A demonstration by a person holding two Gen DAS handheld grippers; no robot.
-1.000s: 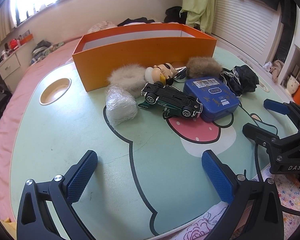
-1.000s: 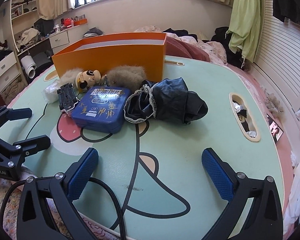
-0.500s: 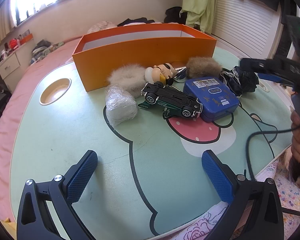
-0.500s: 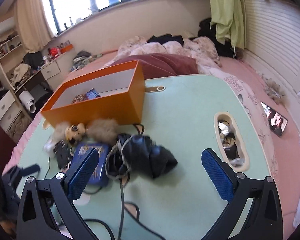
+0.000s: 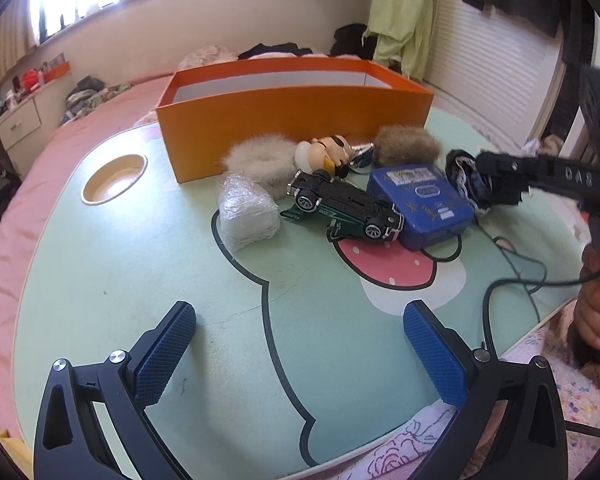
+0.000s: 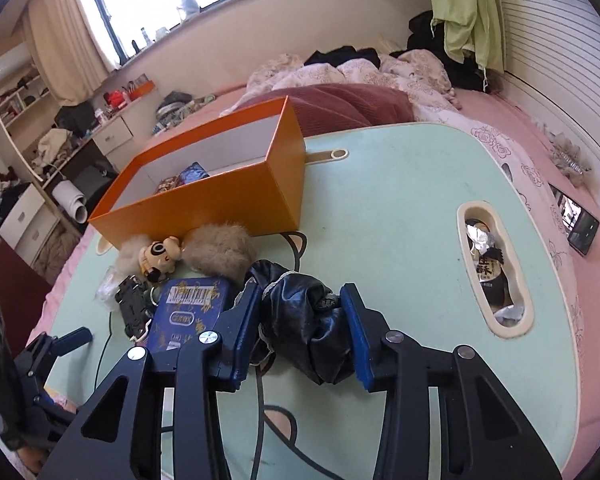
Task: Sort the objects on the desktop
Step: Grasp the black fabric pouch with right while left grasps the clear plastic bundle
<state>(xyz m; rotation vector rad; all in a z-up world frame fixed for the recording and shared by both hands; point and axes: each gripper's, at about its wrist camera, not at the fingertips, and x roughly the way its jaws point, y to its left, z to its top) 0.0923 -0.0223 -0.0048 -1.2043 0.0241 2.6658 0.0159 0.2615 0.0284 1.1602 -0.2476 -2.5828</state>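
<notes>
Our right gripper (image 6: pixel 305 330) is closing on the crumpled black cloth (image 6: pixel 300 320); our left gripper (image 5: pixel 300 346) hangs open; most things wait beside the orange cardboard box (image 6: pixel 204 188).

Left wrist view – looked from the table's (image 5: pixel 100 280) near edge, angled down toward the orange box (image 5: pixel 292 120) at the far edge. Right wrist view – closer, tilted, above the right-hand pile. Shared: box, blue tin (image 6: pixel 188 312), toy car (image 5: pixel 344 208).
</notes>
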